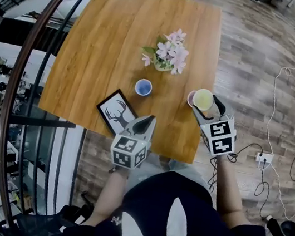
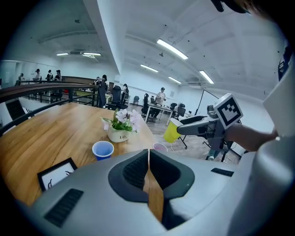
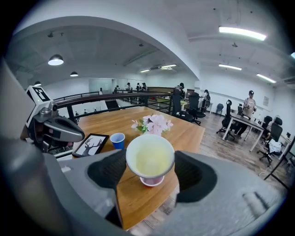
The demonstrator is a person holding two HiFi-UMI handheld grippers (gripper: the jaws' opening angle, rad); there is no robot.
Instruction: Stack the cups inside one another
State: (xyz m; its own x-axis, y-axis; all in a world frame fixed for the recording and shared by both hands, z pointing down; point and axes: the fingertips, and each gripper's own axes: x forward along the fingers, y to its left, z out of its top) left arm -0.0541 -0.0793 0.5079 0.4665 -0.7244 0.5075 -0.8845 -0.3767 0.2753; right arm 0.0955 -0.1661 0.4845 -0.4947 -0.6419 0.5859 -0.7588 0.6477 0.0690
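Table (image 1: 110, 40): yellow cup (image 3: 150, 159) above pink cup (image 3: 152, 180)
Right gripper (image 3: 150, 161) clamps it, left gripper (image 2: 148, 159) closed, empty; skewed descent could topple pink cup

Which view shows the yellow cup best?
The right gripper view: the yellow cup fills the centre, gripped by the right tool. The head view shows it small, from above; the left gripper view shows its side, far off.
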